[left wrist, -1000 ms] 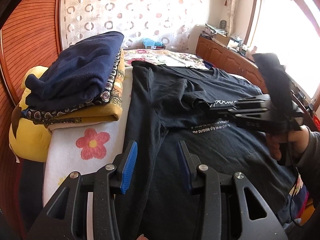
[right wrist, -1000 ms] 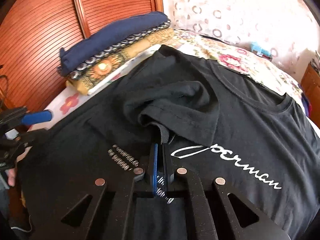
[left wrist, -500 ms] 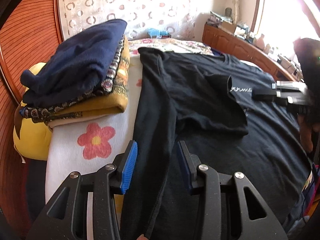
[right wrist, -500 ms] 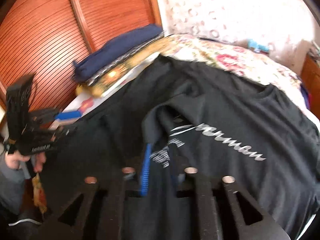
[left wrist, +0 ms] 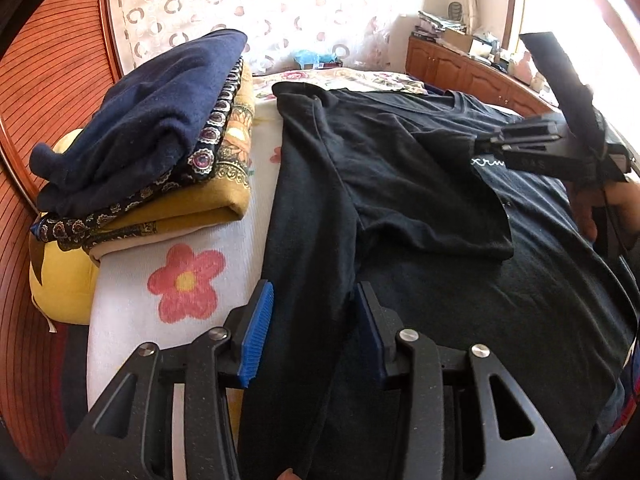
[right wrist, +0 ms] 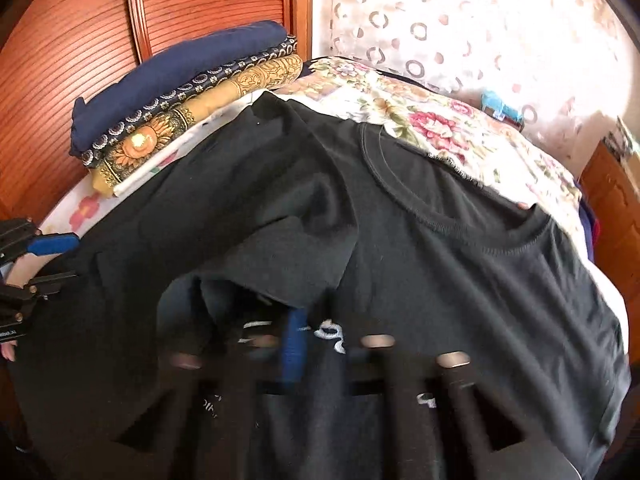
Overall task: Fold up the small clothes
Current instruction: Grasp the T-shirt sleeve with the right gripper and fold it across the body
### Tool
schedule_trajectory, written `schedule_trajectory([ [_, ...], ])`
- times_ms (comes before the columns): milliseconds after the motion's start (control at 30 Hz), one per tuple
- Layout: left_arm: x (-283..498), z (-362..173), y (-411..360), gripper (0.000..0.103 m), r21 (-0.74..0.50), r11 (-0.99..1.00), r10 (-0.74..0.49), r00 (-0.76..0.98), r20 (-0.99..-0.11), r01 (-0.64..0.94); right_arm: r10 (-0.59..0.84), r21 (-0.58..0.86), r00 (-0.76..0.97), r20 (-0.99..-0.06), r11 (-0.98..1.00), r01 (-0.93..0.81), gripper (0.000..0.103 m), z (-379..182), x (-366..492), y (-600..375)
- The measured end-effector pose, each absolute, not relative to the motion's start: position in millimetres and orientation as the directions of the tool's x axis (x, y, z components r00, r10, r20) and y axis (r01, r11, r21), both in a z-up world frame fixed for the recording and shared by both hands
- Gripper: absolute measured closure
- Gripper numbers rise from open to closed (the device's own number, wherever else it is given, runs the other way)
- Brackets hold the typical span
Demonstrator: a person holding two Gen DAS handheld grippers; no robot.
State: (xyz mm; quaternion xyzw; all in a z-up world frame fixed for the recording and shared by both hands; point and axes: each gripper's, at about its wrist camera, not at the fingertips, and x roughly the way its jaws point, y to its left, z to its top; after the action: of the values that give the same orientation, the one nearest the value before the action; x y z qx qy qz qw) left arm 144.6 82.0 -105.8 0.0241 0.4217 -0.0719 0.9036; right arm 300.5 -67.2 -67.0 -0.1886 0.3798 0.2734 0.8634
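- Left wrist view showed the black T-shirt point(left wrist: 420, 184) spread across the bed point(left wrist: 132, 292), its left sleeve point(left wrist: 432, 216) already turned in over the chest, likely to narrow the body.
- The left gripper point(left wrist: 310, 332) hung over the shirt's folded side edge near the bed's near edge, blue pads spread and gripping nothing, seemingly placed to take that edge.
- The right gripper point(right wrist: 316, 344) was motion-blurred; I cannot tell its state.
- Folded clothes point(left wrist: 140, 140) sat stacked at the bed's left edge.
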Motion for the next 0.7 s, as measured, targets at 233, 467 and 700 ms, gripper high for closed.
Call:
schedule_trajectory([
  [233,145,-106,81,0.057,-0.018,0.988,-0.112,0.634,-0.765,0.154,0.197,-0.234,0.634,-0.748,0.816,-0.529,0.100,-61,319,-88],
  [467,145,-106,81,0.057,-0.016,0.988,-0.111,0.634,-0.765,0.154,0.202,-0.199,0.606,-0.769,0.825,-0.528,0.099,-71,308,-122],
  [700,145,-106,81,0.056,-0.016,0.988,-0.111,0.634,-0.765,0.154,0.336,0.008,0.626,-0.704,0.885,-0.466,0.044,-54,275,-197],
])
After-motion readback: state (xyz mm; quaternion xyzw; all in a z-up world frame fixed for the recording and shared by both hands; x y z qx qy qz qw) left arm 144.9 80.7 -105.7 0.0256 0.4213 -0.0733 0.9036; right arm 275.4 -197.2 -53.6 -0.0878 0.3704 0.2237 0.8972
